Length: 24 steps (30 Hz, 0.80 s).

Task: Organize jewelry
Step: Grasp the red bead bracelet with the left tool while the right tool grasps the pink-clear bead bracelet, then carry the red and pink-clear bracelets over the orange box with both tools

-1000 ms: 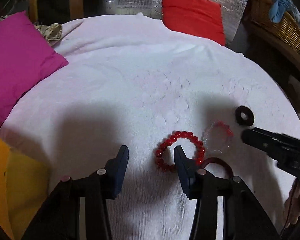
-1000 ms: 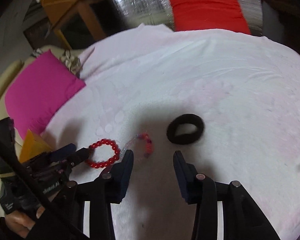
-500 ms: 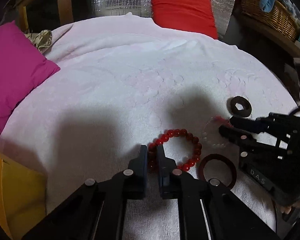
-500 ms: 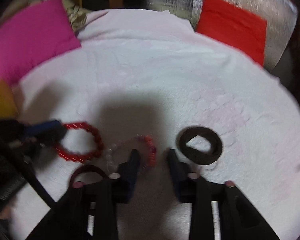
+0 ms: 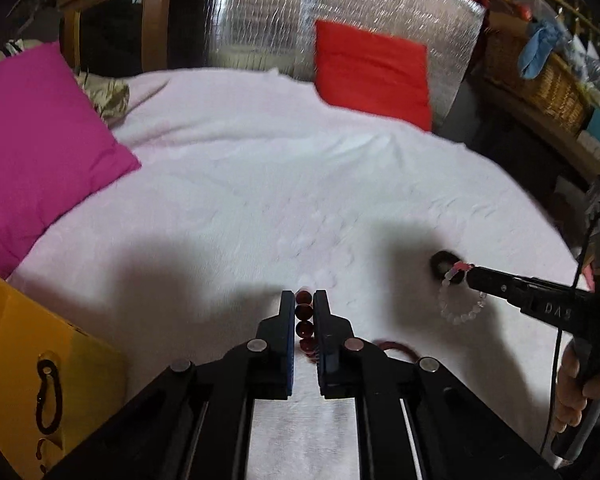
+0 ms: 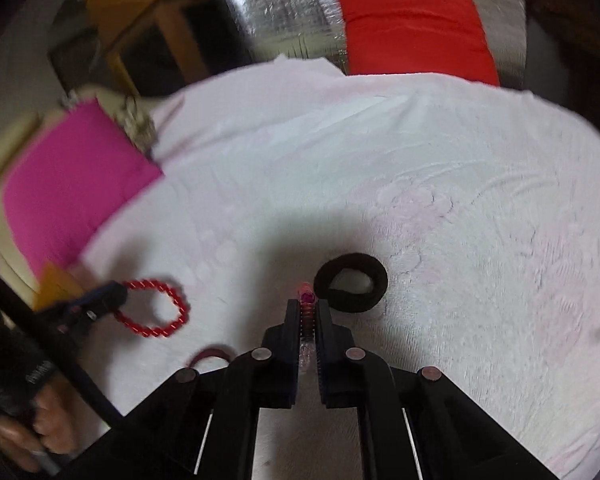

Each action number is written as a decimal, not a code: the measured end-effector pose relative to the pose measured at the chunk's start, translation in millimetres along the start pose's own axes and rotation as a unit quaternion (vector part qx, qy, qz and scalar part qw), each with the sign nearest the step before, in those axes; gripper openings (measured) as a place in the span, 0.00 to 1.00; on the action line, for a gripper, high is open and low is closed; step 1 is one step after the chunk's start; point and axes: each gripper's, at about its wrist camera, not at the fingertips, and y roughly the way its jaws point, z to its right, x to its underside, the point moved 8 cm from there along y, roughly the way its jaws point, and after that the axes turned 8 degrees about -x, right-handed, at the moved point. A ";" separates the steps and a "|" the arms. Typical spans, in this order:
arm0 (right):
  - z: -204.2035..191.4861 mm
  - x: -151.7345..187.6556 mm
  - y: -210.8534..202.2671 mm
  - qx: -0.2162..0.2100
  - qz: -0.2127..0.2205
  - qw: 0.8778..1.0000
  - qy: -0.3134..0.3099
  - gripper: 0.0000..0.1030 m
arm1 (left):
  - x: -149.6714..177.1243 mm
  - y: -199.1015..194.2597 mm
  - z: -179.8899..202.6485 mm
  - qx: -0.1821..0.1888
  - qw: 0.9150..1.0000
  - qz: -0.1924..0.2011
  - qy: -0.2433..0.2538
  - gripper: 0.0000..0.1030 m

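Note:
My left gripper (image 5: 304, 298) is shut on a red bead bracelet (image 5: 305, 320); in the right wrist view the bracelet (image 6: 156, 307) hangs from it, lifted off the pale pink bedspread (image 6: 440, 184). My right gripper (image 6: 309, 305) is shut on a clear bead bracelet with red and pink beads (image 6: 307, 314); in the left wrist view that bracelet (image 5: 462, 298) dangles from it. A black hair tie (image 6: 351, 282) lies just beyond my right fingertips. A dark red bangle (image 5: 394, 347) lies on the spread between the grippers, partly hidden.
A magenta pillow (image 5: 36, 140) lies at the left and a red pillow (image 5: 374, 66) at the back against a silver sheet. A yellow box (image 5: 28, 364) stands at the near left. A wicker basket (image 5: 540, 76) sits on a shelf at the right.
Both grippers closed on their bracelets and lifted them: the left on the red beads, the right on the clear beads. The hair tie and bangle stayed on the spread.

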 end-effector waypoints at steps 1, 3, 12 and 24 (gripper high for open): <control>1.6 -1.1 -5.7 -0.016 0.006 1.000 0.012 0.07 | -1.9 -3.7 1.1 0.002 1.000 0.005 0.000 0.09; 2.8 -5.5 -18.1 -0.044 0.018 0.998 0.031 0.07 | -5.8 -10.7 2.1 0.004 1.000 0.013 -0.002 0.09; -25.3 -10.8 -35.8 -0.120 0.038 0.990 0.060 0.08 | -9.7 -43.4 -1.7 0.004 0.999 0.043 -0.011 0.09; -85.1 4.0 -49.6 -0.155 0.062 0.986 0.023 0.08 | -0.2 -90.8 -14.0 -0.034 0.996 0.075 -0.028 0.09</control>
